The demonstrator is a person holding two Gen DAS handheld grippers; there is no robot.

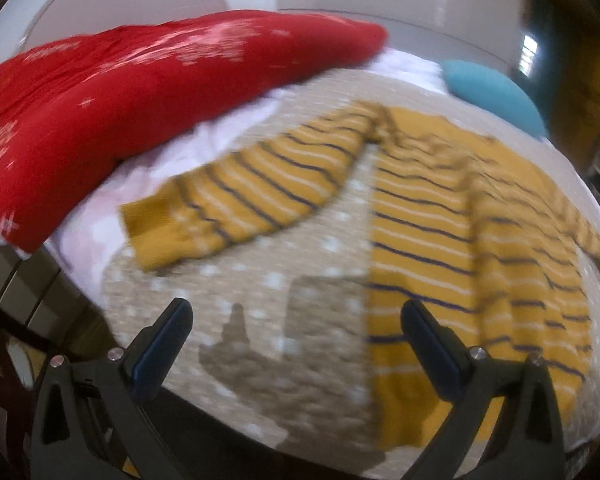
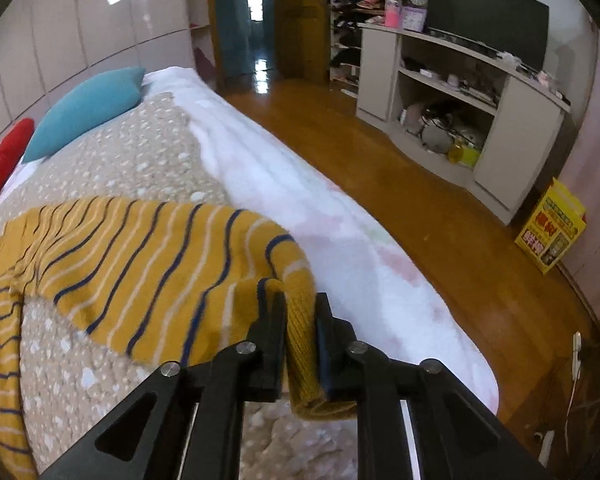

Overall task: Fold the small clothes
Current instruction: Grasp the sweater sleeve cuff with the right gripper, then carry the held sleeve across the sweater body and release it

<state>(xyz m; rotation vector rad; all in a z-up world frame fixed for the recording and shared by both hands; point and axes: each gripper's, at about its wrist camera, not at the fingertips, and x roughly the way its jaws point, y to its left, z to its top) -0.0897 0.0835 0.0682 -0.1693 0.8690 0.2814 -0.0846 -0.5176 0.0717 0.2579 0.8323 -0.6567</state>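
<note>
Your right tool (image 2: 300, 336) is clamped on the ribbed cuff of the mustard-yellow knit sweater with navy and white stripes (image 2: 140, 256), which lies spread on the beige white-dotted blanket (image 2: 140, 160) on the bed, that sleeve at its right edge; your left tool (image 1: 296, 344) hangs released over the blanket, just left of the sweater's hem. The grip is thin, on the cuff only, so a fast swing could slip it. Pull hard and the unpinned body drags and bunches.
</note>
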